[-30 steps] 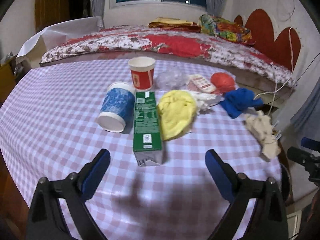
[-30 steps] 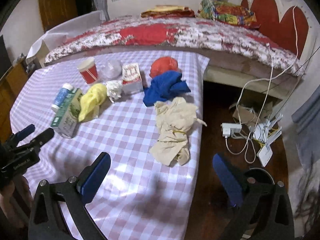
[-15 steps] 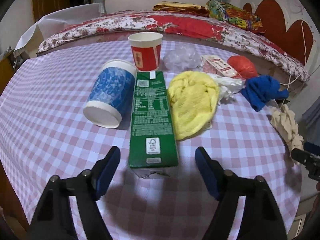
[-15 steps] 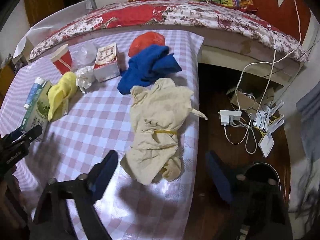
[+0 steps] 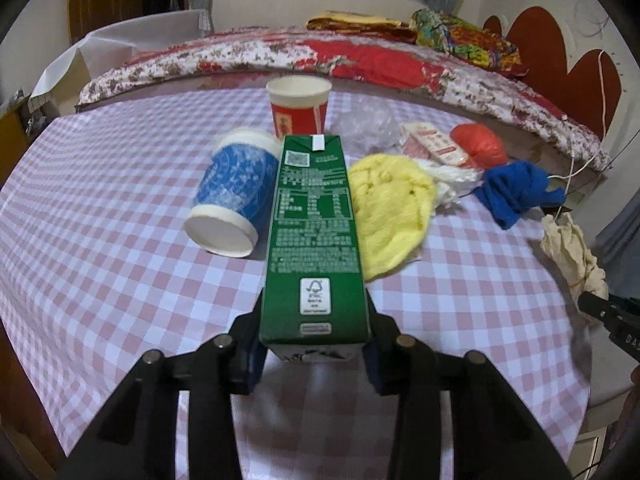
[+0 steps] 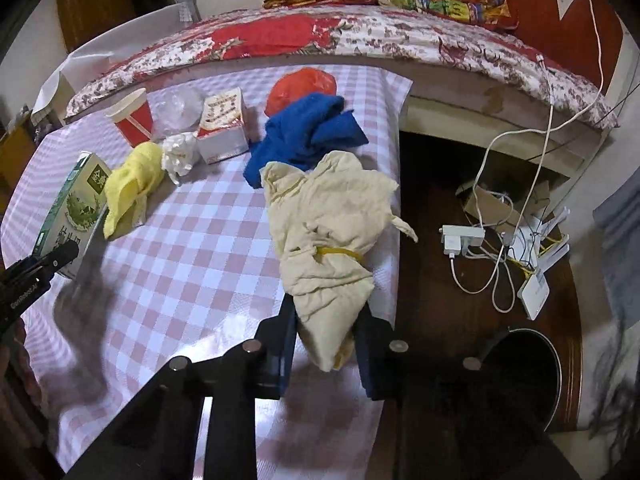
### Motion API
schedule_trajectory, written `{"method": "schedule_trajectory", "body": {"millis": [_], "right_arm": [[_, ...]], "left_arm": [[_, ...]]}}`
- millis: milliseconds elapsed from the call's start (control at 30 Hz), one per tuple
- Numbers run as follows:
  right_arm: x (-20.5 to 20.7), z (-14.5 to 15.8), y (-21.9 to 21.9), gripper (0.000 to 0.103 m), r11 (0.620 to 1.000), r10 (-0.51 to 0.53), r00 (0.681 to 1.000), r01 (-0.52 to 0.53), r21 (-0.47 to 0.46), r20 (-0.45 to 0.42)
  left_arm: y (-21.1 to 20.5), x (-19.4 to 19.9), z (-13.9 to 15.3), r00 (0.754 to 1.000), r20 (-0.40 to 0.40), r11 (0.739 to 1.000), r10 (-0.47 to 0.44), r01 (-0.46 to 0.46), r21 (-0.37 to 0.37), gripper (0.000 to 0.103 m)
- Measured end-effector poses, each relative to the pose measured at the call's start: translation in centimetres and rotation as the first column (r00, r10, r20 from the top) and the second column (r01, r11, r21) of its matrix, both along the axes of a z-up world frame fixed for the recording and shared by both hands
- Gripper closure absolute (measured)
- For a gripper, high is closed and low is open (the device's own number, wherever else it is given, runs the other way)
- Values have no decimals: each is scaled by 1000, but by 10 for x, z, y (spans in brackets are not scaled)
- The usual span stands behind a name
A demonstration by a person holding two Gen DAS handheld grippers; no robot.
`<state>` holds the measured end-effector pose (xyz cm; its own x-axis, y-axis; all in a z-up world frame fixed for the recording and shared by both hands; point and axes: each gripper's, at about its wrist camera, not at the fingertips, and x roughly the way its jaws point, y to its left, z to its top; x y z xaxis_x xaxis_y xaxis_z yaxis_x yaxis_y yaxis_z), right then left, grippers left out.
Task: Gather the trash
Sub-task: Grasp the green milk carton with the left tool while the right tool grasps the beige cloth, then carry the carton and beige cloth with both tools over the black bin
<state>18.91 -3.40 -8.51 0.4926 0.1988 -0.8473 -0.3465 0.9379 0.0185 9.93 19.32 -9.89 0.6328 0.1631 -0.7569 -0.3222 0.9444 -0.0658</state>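
Left wrist view: left claw [image 5: 314, 354] had just closed, clamping the green carton [image 5: 314, 240]'s end; right claw [image 6: 325, 346] had just closed, pinching the beige rag [image 6: 326, 240]'s tip, which could've slipped.

A green carton [image 5: 314, 248] lies lengthwise at centre frame between my pads, and a crumpled cream cloth [image 6: 326, 240] lies likewise.

glossy printed card carton [image 5: 314, 240], crumpled matt cream cloth [image 6: 328, 248], fuzzy yellow cloth [image 5: 390, 216], smooth checked tablecloth [image 5: 100, 240], paper cups [image 5: 298, 108]
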Motion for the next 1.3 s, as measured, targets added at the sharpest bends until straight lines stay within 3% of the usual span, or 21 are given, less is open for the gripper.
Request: {"method": "schedule_trajectory", "body": {"millis": [367, 633, 967, 1300], "right_arm": [[-22, 34, -28, 76, 999, -30, 996, 26, 42, 79], [-35, 51, -80, 76, 993, -100, 988, 93, 69, 117], [-58, 61, -166, 76, 978, -204, 968, 197, 64, 143], [-86, 50, -250, 76, 945, -328, 936, 325, 46, 128]], "left_arm": [[-35, -15, 30, 996, 55, 997, -74, 74, 12, 62], [-96, -4, 50, 976, 84, 980, -201, 200, 23, 62], [-190, 1, 63, 913, 100, 918, -396, 395, 32, 62], [-288, 5, 51, 841, 82, 843, -535, 537, -8, 62]]}}
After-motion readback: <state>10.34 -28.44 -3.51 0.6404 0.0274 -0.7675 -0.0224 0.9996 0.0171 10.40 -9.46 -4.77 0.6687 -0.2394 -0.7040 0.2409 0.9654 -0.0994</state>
